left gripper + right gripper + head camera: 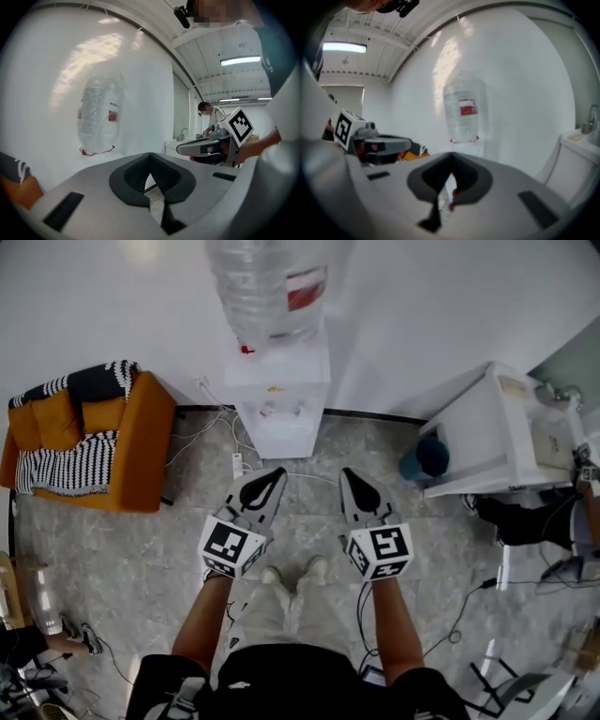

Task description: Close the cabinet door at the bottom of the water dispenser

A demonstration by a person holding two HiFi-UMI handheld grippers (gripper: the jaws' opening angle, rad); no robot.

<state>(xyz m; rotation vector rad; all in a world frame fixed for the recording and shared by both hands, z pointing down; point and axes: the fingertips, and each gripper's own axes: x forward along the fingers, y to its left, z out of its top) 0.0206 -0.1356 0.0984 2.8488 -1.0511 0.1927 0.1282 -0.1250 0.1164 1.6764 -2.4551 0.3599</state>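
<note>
The white water dispenser point(279, 390) stands against the wall with a clear bottle point(272, 287) upside down on top. Its lower front point(281, 435) looks flush and white; the steep angle hides the cabinet door's edges. My left gripper point(273, 474) and right gripper point(348, 474) are held side by side in front of it, apart from it, both shut and empty. The bottle point(98, 117) shows beyond the left gripper point(150, 176) in the left gripper view, with the right gripper point(187, 150) alongside. In the right gripper view the bottle point(464, 112) rises beyond the right gripper point(451, 176).
An orange armchair point(94, 442) with striped cloth sits left of the dispenser. A white counter unit point(497, 427) with a dark blue item point(427, 456) stands to the right. Cables and a power strip point(235, 465) lie on the marble floor. Another person point(206, 110) stands in the background.
</note>
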